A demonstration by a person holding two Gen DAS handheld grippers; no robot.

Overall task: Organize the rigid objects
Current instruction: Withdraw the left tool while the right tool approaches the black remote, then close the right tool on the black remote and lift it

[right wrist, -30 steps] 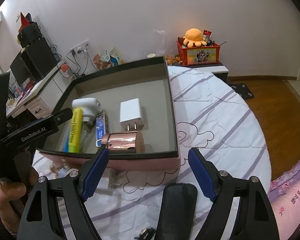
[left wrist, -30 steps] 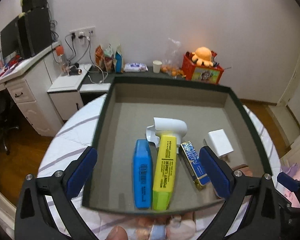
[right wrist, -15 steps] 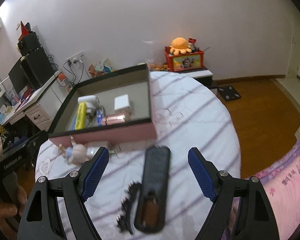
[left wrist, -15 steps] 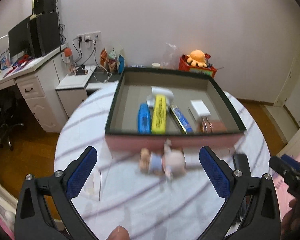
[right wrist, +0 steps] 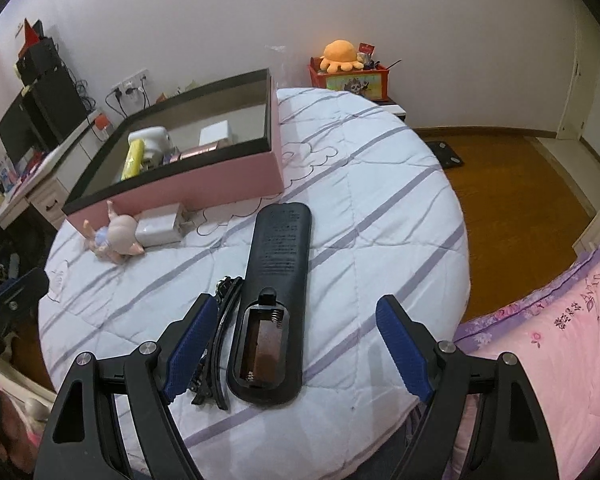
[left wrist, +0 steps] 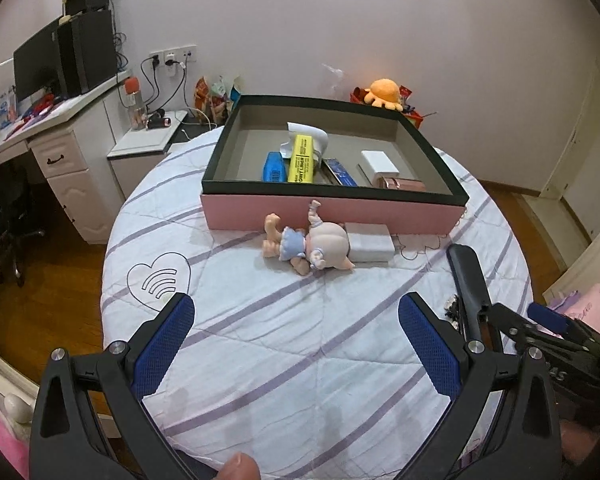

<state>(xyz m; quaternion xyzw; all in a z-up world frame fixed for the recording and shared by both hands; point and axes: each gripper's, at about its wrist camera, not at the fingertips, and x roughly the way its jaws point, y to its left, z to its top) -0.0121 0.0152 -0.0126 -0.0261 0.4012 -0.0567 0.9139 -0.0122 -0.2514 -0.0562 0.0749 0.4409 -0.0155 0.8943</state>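
A pink box (left wrist: 332, 212) with a dark rim stands at the far side of the round quilted table (left wrist: 284, 320). It holds a yellow highlighter (left wrist: 302, 159), a blue marker, a white charger (left wrist: 378, 161) and a rose-gold item. In front of it lie a small doll (left wrist: 306, 244) and a white adapter (left wrist: 370, 242). A black remote (right wrist: 278, 300), battery bay open, and a black hair clip (right wrist: 220, 336) lie near my right gripper (right wrist: 296, 350), which is open around the remote's near end. My left gripper (left wrist: 298, 348) is open and empty over bare quilt.
A white desk with drawers and a monitor (left wrist: 36, 68) stands at the left. A red toy box with an orange plush (right wrist: 350, 70) sits behind the table. A pink pillow (right wrist: 560, 340) lies at the right. Wooden floor surrounds the table.
Both grippers have pulled back from the box toward the near edge of the table. The doll, adapter, remote and hair clip have come into full view. Both stay open.
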